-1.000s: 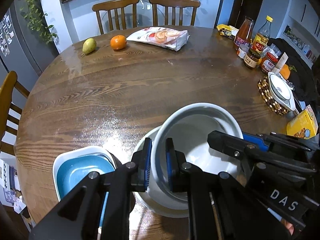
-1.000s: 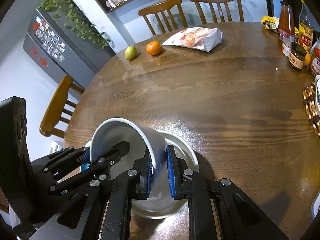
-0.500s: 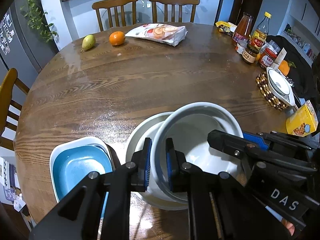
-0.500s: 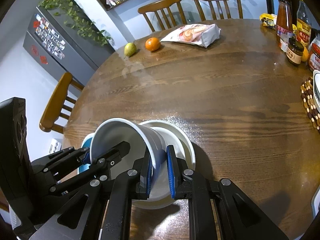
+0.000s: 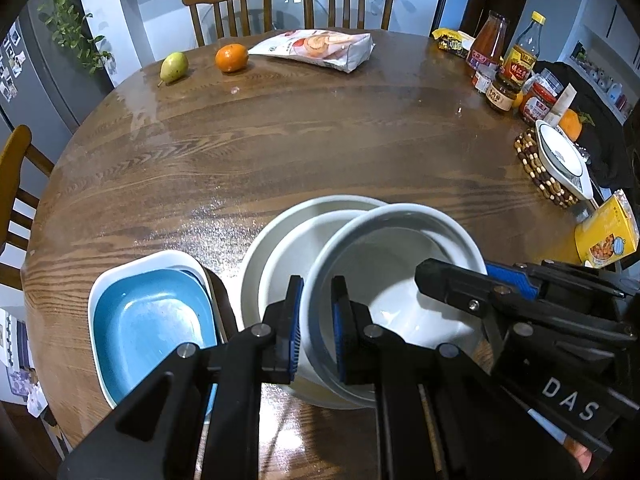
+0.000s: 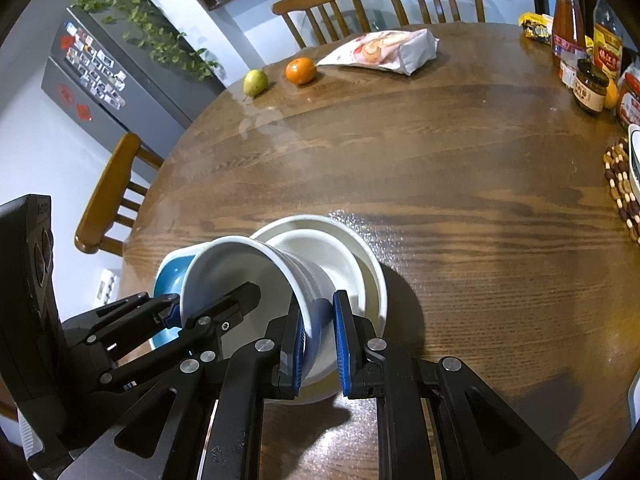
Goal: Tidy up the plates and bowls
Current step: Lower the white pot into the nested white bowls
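We hold one white bowl with both grippers: our left gripper is clamped on its near-left rim, and our right gripper is clamped on the opposite rim. The bowl hangs tilted just above a wider white bowl resting on the wooden table. Just beside it, to its left, sits a blue dish.
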`<state>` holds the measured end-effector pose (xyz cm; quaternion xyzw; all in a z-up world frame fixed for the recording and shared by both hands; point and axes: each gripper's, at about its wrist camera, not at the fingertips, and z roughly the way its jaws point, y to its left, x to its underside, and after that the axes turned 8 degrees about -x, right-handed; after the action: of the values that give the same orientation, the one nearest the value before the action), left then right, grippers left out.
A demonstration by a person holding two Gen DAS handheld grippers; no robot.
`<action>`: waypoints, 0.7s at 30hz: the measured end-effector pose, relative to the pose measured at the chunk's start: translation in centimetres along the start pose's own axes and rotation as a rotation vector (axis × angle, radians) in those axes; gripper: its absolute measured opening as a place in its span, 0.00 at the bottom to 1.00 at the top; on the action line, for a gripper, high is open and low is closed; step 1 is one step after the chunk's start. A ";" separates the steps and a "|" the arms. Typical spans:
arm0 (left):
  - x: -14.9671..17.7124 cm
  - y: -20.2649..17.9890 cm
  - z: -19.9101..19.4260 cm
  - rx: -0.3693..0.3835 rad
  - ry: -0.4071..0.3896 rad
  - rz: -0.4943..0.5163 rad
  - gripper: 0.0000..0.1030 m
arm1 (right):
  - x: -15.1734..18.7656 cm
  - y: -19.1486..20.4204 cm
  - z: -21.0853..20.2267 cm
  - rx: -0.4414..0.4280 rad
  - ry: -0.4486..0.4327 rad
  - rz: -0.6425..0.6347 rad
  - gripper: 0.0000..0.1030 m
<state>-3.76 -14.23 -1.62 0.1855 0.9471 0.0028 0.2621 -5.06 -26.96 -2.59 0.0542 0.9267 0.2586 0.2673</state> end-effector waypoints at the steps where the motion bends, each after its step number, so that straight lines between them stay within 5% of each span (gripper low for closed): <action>1: 0.1 0.0 0.1 0.001 0.004 0.001 0.11 | 0.0 0.0 0.1 0.001 0.002 0.000 0.15; 21: 0.1 0.3 2.6 0.025 0.092 -0.006 0.11 | 0.0 -1.0 2.6 0.013 0.069 0.034 0.15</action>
<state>-2.39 -14.15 -3.87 0.1856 0.9587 -0.0012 0.2157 -3.71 -26.63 -4.94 0.0627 0.9359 0.2588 0.2307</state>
